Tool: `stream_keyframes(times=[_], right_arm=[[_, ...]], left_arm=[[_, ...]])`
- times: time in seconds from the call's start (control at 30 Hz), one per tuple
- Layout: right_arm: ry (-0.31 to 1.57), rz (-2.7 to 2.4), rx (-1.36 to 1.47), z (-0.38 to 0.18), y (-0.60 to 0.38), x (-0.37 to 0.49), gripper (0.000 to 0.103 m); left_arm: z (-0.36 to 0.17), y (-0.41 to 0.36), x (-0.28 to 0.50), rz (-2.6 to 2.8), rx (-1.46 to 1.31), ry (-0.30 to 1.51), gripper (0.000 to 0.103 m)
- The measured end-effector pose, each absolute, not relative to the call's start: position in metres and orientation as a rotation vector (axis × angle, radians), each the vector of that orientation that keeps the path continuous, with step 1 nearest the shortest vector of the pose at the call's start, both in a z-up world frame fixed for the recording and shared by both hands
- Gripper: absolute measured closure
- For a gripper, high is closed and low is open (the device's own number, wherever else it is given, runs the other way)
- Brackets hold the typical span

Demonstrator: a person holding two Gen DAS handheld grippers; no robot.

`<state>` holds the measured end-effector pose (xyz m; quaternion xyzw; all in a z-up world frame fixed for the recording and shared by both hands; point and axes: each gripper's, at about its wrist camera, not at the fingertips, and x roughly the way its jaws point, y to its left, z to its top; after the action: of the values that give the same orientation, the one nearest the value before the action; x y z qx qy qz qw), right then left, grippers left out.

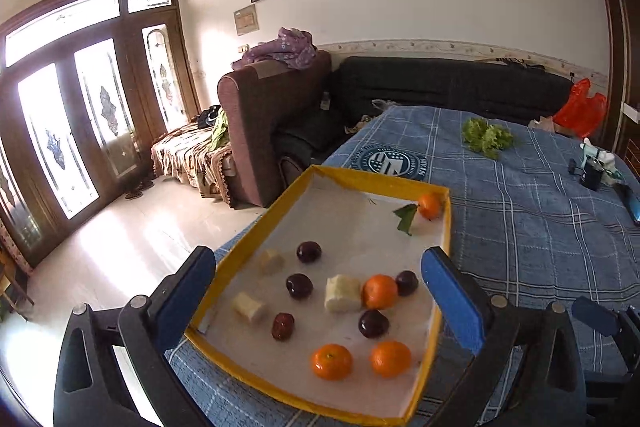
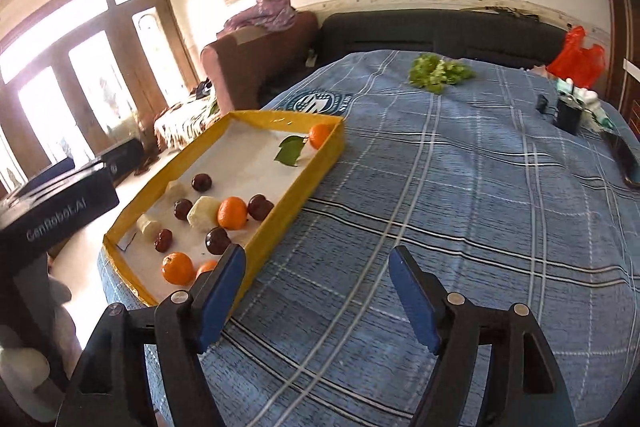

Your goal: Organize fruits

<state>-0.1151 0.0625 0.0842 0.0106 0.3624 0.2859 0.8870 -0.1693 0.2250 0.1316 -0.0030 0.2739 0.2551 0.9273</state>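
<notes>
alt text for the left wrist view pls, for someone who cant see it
The open, empty left gripper hangs over a yellow-rimmed tray on a blue plaid tablecloth. The tray holds four oranges, one with a leaf, several dark red fruits and three pale chunks. Behind are leafy greens, sofas and glass doors.

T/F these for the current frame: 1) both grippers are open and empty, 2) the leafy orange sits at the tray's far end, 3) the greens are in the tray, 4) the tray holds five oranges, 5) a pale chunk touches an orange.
1) True: left gripper and right gripper are open, holding nothing.
2) True: the leafy orange sits in a far corner of the yellow tray.
3) False: the greens lie on the blue cloth, beyond the tray.
4) False: four oranges show.
5) True: the pale chunk touches the middle orange.
</notes>
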Motion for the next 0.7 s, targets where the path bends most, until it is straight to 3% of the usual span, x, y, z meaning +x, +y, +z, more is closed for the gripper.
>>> stream_keyframes(times=[0.5, 0.7], right_arm=[[0.685, 0.509, 0.001, 0.086, 0.045, -0.135, 0.018], [0.643, 0.474, -0.020, 0.086, 0.044, -0.140, 0.018]], left_arm=[[0.124, 0.204, -0.177, 0.475, -0.003, 0.601, 0.000], [0.131, 0.214, -0.192, 0.509, -0.059, 0.528, 0.000]])
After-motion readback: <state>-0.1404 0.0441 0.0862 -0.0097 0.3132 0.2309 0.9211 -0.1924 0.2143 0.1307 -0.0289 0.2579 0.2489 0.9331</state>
